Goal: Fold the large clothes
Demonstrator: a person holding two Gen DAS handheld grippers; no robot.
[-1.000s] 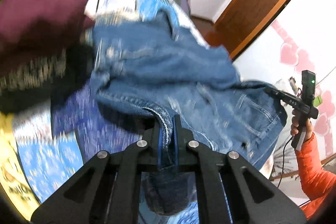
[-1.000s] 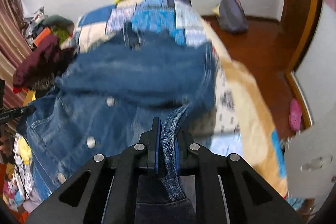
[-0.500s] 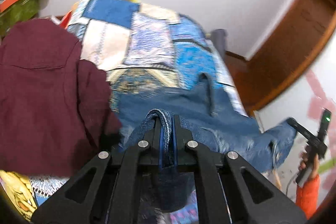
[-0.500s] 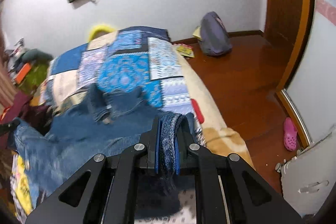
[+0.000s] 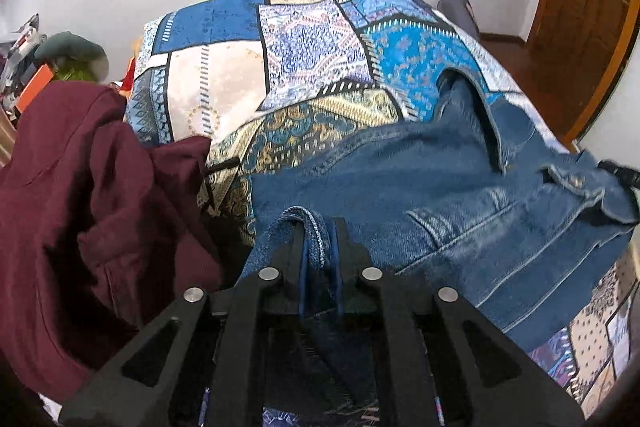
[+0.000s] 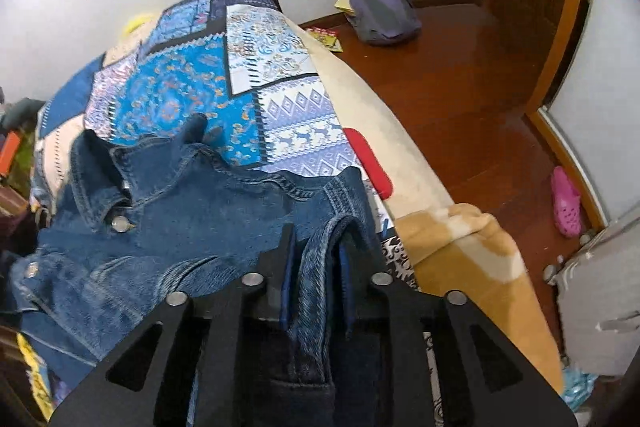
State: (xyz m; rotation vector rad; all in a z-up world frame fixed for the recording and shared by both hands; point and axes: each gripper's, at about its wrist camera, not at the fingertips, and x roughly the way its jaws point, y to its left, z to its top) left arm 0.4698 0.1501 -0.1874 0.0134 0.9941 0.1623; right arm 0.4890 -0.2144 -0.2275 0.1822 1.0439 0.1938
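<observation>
Denim jacket (image 5: 420, 195) lies spread across the near part of the bed, on the patchwork quilt (image 5: 312, 39), collar toward the far end, one metal button (image 6: 119, 224) up near the collar. Left gripper (image 5: 318, 227) sits at the jacket's left edge, beside the maroon garment (image 5: 80, 211) heaped on that side of the bed; jaws opening, only a narrow gap, a fold of denim hem between them with the pads seemingly on it. Right gripper (image 6: 318, 239) is at the jacket's right edge, near the bed's right side where a tan blanket (image 6: 472, 259) hangs; jaws opening, wider gap, denim fold between them, pads clear of the cloth on both sides. Backpack (image 6: 380, 3) and pink clog (image 6: 566, 201) on the wood floor.
</observation>
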